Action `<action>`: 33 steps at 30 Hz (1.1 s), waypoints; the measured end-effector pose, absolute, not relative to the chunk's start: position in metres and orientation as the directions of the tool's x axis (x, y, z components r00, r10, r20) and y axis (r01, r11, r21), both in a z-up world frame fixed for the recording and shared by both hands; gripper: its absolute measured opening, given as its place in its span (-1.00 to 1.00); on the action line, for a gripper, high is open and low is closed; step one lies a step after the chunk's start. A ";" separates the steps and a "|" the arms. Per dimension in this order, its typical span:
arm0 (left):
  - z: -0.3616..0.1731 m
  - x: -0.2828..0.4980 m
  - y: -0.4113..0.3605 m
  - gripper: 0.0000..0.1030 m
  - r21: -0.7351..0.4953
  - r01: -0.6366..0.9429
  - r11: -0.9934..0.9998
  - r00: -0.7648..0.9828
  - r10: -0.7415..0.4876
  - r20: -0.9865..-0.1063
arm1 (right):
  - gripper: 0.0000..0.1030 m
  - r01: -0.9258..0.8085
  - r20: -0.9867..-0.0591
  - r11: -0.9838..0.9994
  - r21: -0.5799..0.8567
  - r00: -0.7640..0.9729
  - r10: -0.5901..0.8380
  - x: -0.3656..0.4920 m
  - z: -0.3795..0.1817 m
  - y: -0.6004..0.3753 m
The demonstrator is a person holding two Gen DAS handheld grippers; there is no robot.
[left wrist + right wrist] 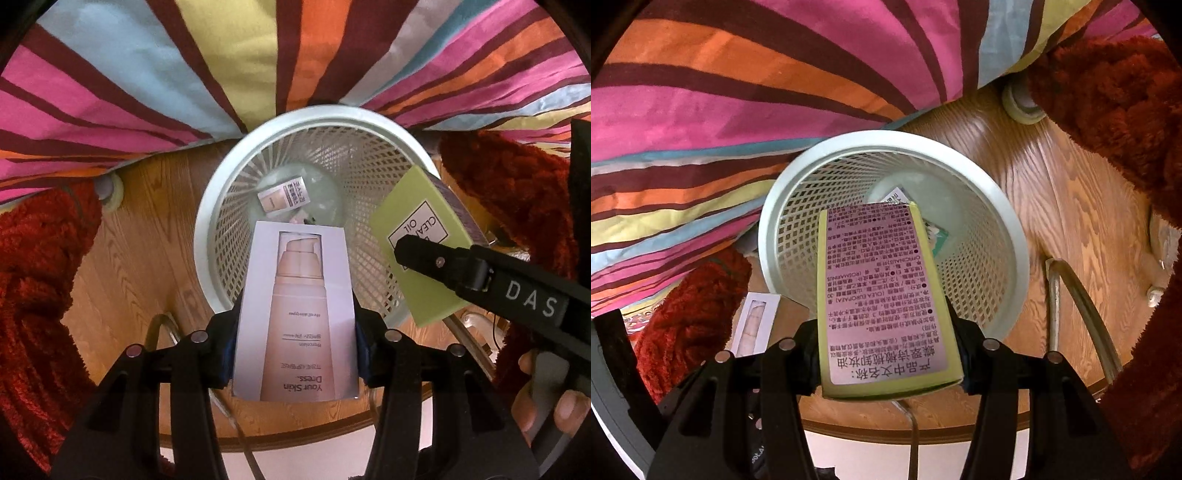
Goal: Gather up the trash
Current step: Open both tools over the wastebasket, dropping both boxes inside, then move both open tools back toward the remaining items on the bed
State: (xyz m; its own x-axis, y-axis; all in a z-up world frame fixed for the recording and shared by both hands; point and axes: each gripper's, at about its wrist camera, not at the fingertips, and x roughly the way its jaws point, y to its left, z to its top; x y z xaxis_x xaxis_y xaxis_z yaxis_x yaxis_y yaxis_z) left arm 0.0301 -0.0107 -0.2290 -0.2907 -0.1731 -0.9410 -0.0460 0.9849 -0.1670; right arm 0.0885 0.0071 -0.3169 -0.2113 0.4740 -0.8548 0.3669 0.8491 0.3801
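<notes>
Behind everything hangs a broad striped bedcover [155, 85] in pink, orange, blue and yellow, above a wooden floor [147, 236] with shaggy red rugs [33, 280] on both sides.

On the floor stands a white mesh wastebasket [388, 129], upright, its mouth wide open below us. Low in it lie a small cosmetics carton [282, 197] and some scraps we cannot make out; the rest of it looks unfilled.

Our left gripper [295, 354] points steeply down, with a white foundation box [299, 314] between its jaws; its far end reaches over the near rim. The pads sit at the box's sides, though we cannot tell how firmly they press.

Our right gripper [886, 354] clamps a green cleansing-oil box [882, 295] by its lower end, the far end over the basket's mouth.

To drop both well, we judge that each box should be well inside the rim before the jaws let go, since either could catch the rim and tip out onto the floor. Keeping the boxes apart should prevent a collision.
</notes>
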 end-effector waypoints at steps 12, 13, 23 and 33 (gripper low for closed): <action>-0.229 0.029 -0.006 0.63 -0.153 -0.058 0.987 -0.289 -0.163 -0.943 | 0.57 0.383 -0.865 0.855 0.351 -0.217 0.452 0.087 -0.316 0.002; -0.228 0.029 -0.004 0.63 -0.153 -0.061 0.986 -0.287 -0.164 -0.944 | 0.58 0.383 -0.865 0.854 0.352 -0.215 0.453 0.087 -0.316 0.002; -0.210 0.029 0.003 0.63 -0.134 -0.087 0.987 -0.225 -0.151 -0.963 | 0.59 0.386 -0.870 0.844 0.372 -0.172 0.462 0.086 -0.303 -0.002; -0.188 0.023 0.031 0.63 -0.115 -0.195 0.974 -0.168 -0.148 -0.975 | 0.59 0.364 -0.892 0.855 0.370 -0.117 0.436 0.085 -0.287 -0.008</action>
